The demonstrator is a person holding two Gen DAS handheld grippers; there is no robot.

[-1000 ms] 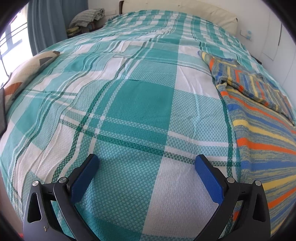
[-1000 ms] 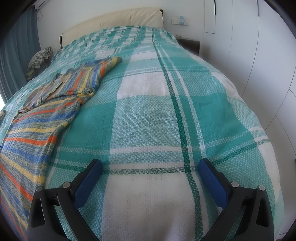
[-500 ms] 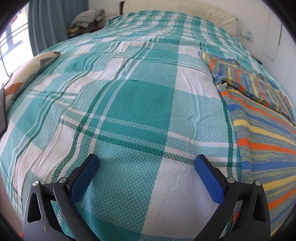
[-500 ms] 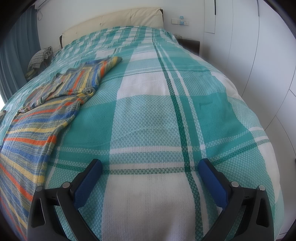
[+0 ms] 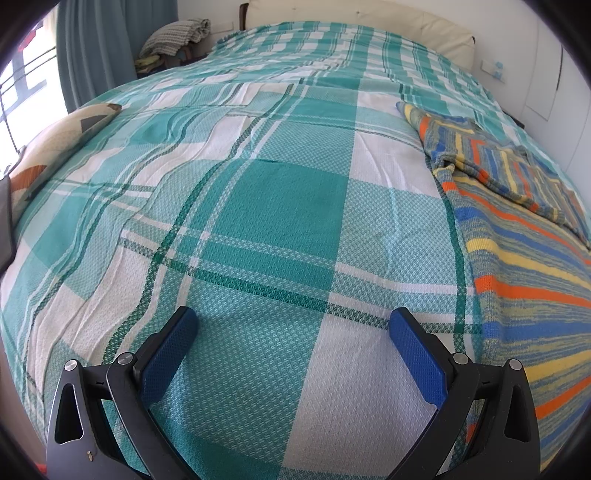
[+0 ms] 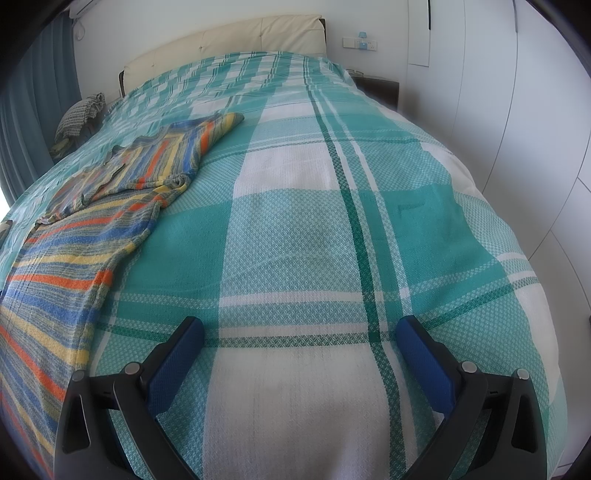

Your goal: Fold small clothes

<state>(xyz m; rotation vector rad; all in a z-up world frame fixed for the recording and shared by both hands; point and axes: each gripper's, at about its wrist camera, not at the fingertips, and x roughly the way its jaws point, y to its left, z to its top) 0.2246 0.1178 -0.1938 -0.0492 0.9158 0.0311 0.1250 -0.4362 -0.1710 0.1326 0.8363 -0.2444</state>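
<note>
Both grippers are held with blue-padded fingers spread wide, nothing between them. Left gripper [image 5: 293, 321]: positioned over the near part of the bed, above teal and white squares of the plaid bedspread [image 5: 280, 206]; no cloth is touched by its pads [image 5: 415, 354] so far as can be seen. Right gripper [image 6: 299, 330]: likewise held above bare bedspread [image 6: 332, 229] near the foot edge, black finger frames visible at the lower corners of its view.

Striped knit garment [image 5: 517, 251]: bands of orange, blue, yellow and grey-green. It is laid flat on the bedspread, lengthwise along the bed. In the left wrist view it is found at the right, just beside the right finger of the left gripper. In the right wrist view the same garment [image 6: 70, 266] is found at the left, its near part running past the left finger and out of frame. One sleeve [image 6: 207, 134] is stretched toward the far right, its cuff lying on a white square. The upper part is rumpled, with a fold bunched where sleeve meets body.

Cream padded headboard [image 6: 229, 42]: at the far end of the bed. Patterned pillow [image 5: 55, 144]: at the left edge of the bed. Folded checked blanket [image 5: 177, 35]: stacked beyond the far left corner, beside blue-grey curtains [image 5: 96, 44]. White wardrobe doors [image 6: 517, 110]: along the right side.
</note>
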